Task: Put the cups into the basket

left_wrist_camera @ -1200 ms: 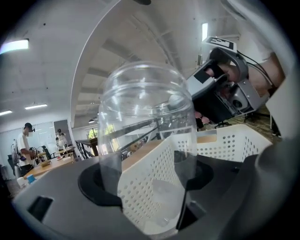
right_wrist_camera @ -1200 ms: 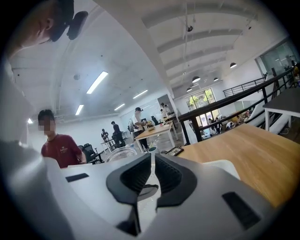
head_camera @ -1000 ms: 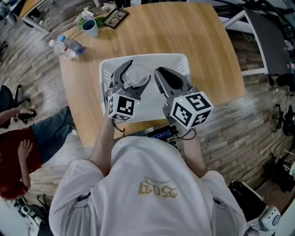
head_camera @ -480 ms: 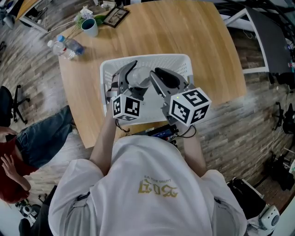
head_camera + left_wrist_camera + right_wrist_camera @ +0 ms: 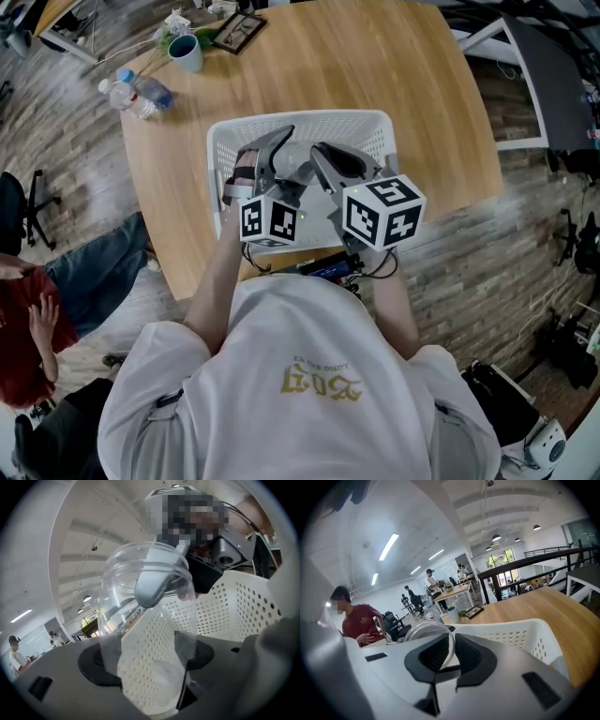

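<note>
My left gripper [image 5: 151,662] hugs clear cup [image 5: 143,616] by its sides, held up over white basket [image 5: 302,119]. My right gripper [image 5: 451,654] nearly closed, pinching cup's rim. No other cup seen inside. I think this cup is still to set down and let go.

The cup [image 5: 290,160] now in right gripper [image 5: 319,154]

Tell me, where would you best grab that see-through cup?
Low on the side wall of the clear cup, coming from the side with jaws straddling its round body, as the left gripper does. The wall tapers toward the base, so a low grip should sit steadier.
</note>
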Demonstrator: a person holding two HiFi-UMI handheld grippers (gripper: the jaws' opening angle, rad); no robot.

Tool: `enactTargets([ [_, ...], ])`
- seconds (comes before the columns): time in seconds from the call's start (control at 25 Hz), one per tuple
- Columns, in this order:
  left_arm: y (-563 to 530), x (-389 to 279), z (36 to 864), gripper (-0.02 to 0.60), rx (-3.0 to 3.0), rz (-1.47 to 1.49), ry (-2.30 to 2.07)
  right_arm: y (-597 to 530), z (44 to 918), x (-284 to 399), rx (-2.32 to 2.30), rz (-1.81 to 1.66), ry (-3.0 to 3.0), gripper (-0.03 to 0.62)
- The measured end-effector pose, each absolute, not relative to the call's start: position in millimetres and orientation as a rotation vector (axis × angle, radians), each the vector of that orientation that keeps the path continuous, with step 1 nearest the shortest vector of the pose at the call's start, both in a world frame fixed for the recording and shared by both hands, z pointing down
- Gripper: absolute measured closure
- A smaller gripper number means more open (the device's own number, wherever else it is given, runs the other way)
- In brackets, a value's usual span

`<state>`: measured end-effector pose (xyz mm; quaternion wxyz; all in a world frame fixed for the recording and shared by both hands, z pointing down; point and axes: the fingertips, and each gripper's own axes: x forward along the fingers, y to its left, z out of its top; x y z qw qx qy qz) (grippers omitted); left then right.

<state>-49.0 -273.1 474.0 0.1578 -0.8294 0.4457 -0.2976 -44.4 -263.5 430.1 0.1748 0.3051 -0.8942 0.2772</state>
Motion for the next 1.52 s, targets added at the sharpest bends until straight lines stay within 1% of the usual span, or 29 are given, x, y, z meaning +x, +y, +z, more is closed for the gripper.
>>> enactTargets([
  [0.2,-273,-51,475,0.241,-2.358,-0.879,1.271,-262,432,-44,0.842,0.788,-2.52,0.546],
  [0.32,-274,-50,477,0.236,-2.38,-0.885,1.261,-265,434,-43,0.845,0.784,-2.5,0.557],
  [0.48,-272,-44,482,0.221,-2.406,-0.914,1.216,-266,439,-37,0.856,0.791,-2.47,0.562],
  [0.96,-262,-41,487,0.221,-2.468,-0.953,1.138,-282,453,-12,0.965,0.761,-2.387,0.562],
  [1.24,-248,-26,462,0.221,-2.532,-0.83,1.071,-288,475,-3,0.99,0.698,-2.296,0.562],
  [1.52,-239,-29,458,0.222,-2.643,-0.722,1.068,-286,495,2,0.964,0.571,-2.184,0.562],
])
